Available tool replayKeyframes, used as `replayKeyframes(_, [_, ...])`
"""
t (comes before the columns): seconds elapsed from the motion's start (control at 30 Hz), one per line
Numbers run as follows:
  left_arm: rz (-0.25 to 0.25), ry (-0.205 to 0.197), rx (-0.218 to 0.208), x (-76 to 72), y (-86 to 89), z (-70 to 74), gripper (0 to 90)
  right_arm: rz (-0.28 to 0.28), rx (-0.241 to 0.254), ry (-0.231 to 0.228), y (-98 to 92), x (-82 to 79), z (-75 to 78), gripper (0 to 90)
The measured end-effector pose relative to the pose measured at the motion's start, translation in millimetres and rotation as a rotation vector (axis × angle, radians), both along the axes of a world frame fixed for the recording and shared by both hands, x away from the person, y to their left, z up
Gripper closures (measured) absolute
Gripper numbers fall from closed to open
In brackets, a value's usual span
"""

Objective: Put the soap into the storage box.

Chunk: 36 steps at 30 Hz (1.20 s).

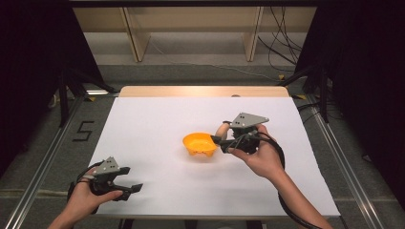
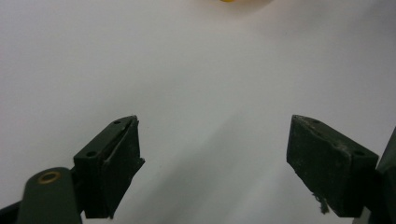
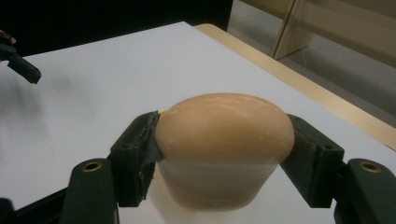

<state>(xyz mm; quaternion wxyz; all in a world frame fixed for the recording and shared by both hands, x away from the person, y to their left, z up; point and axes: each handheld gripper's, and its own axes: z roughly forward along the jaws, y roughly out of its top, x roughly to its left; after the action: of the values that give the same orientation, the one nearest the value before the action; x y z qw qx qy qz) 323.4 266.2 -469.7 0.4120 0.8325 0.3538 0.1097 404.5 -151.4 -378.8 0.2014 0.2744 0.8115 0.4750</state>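
At a white-covered table (image 1: 143, 124), the right gripper (image 3: 219, 140) held a tan, bun-shaped piece (image 3: 223, 140), jaws pressed vs. its two flanks, just beside an orange bowl (image 1: 199, 144) near mid-table. In the high view the piece (image 1: 222, 129) sat at the bowl's right rim, close enough that touching or apart could not be told.

The piece looked smooth and matte, w/ a domed top and a paler, narrower base; likely light and rigid, prob. a toy food item, though softness could not be judged. Its rounded sides gave the pads little flat to bite on, so a grip at the widest band, as shown, seemed the safest; higher on the dome it might squirt out.

The left gripper (image 1: 125, 185) rested low at the near-left, jaws standing wide w/ nothing between them, over bare sheet; the left gripper view showed a sliver of the bowl (image 2: 233, 1) far ahead.

Room was ample: open sheet on all sides of the bowl, the wooden far edge (image 1: 203, 91) and the right edge well apart from the work.
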Motion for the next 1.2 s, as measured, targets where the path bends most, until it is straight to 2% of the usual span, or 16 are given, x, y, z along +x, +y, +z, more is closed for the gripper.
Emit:
replayKeyframes(0.17, [-0.001, -0.001, 0.006, 0.2, 0.3, 0.1, 17.3, 0.021, -0.011, -0.002, 2.9, 2.9, 0.9, 33.8])
replayKeyframes(0.23, [-0.002, -0.001, 0.011, 0.0, 0.4, 0.5, 17.2, 0.015, -0.003, -0.020, 6.1, 4.6, 0.2, 33.8])
replayKeyframes(0.33, [-0.002, -0.001, 0.011, 0.0, 0.4, 0.4, 17.2, 0.023, -0.005, -0.013, 7.5, 5.6, 0.6, 33.8])
replayKeyframes(0.37, [-0.002, -0.001, 0.011, 0.1, 0.4, 0.5, 17.3, 0.016, -0.003, -0.028, 8.4, 6.5, 0.3, 33.8])
replayKeyframes(0.4, [-0.003, -0.001, 0.011, 0.1, 0.4, 0.4, 17.2, 0.014, 0.003, 0.003, 10.1, 5.4, 0.8, 33.8])
replayKeyframes(0.43, [-0.003, -0.001, 0.011, 0.1, 0.4, 0.4, 17.3, 0.014, 0.003, 0.003, 10.1, 5.4, 0.8, 33.8])
replayKeyframes(0.47, [-0.002, 0.000, 0.009, 0.0, 0.3, 0.4, 17.3, 0.024, -0.008, -0.010, 9.9, 7.1, 1.3, 33.8])
replayKeyframes(0.7, [-0.002, 0.001, 0.002, -0.2, -0.2, 0.4, 17.2, 0.029, -0.007, -0.013, 14.2, 10.0, 2.5, 33.8])
replayKeyframes(0.73, [-0.002, 0.001, 0.002, -0.2, -0.2, 0.3, 17.3, 0.020, -0.010, -0.028, 14.9, 10.5, 2.9, 33.8])
replayKeyframes(0.77, [-0.002, 0.000, 0.002, -0.2, -0.2, 0.3, 17.2, 0.019, -0.005, -0.005, 15.7, 10.2, 3.0, 33.8])
replayKeyframes(0.83, [-0.001, 0.000, 0.000, -0.3, -0.3, 0.4, 17.2, 0.031, -0.009, -0.011, 17.4, 11.9, 3.3, 33.8])
replayKeyframes(0.87, [-0.002, -0.001, 0.000, -0.2, -0.3, 0.5, 17.3, 0.030, -0.018, -0.031, 18.3, 13.5, 3.6, 33.8])
replayKeyframes(1.0, [-0.003, 0.000, 0.000, -0.2, -0.3, 0.5, 17.2, 0.023, -0.003, -0.013, 22.2, 13.9, 2.4, 33.8])
replayKeyframes(1.2, [-0.005, -0.004, 0.013, 0.3, 0.5, 0.9, 17.3, 0.037, -0.005, -0.030, 25.4, 17.4, 0.8, 33.8])
